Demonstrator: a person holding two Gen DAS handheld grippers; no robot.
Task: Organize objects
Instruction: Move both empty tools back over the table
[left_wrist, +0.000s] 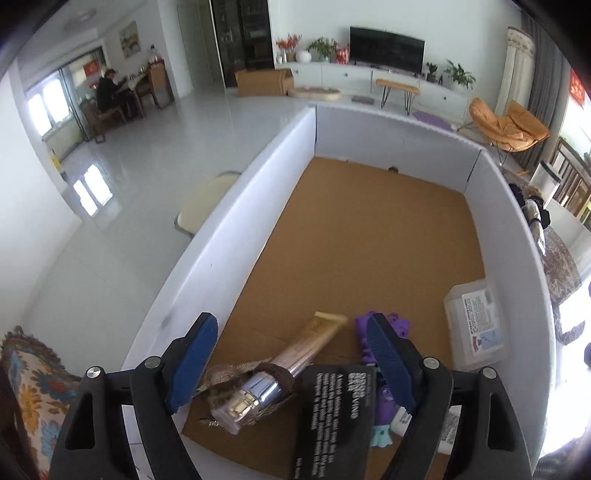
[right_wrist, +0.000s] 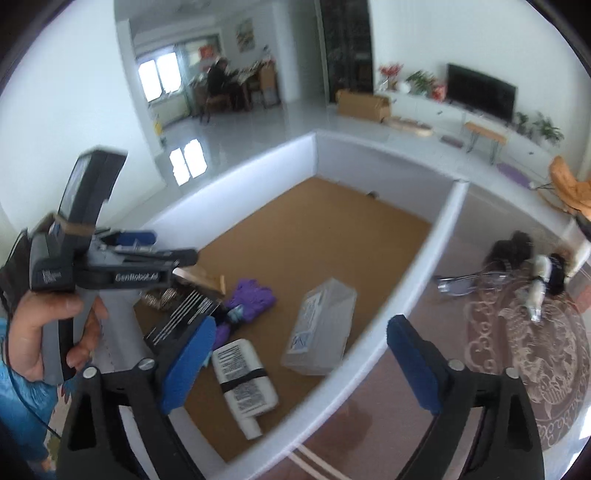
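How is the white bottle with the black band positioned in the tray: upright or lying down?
Lying down. The white bottle rests on its side on the tray's brown floor, cap toward the camera.

A lived-in home, its open living room: a black flat-screen television (left_wrist: 386, 48) on a long white cabinet (left_wrist: 369, 79) at the far wall, potted plants (left_wrist: 459, 74), an orange butterfly chair (left_wrist: 508, 123) far right, a wooden dining table (left_wrist: 142, 86) far left.

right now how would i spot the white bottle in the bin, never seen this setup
Look in the white-walled bin with the cork-brown floor. Near its front edge lies the white bottle, beside the clear plastic box. It alone has a black band around its middle.
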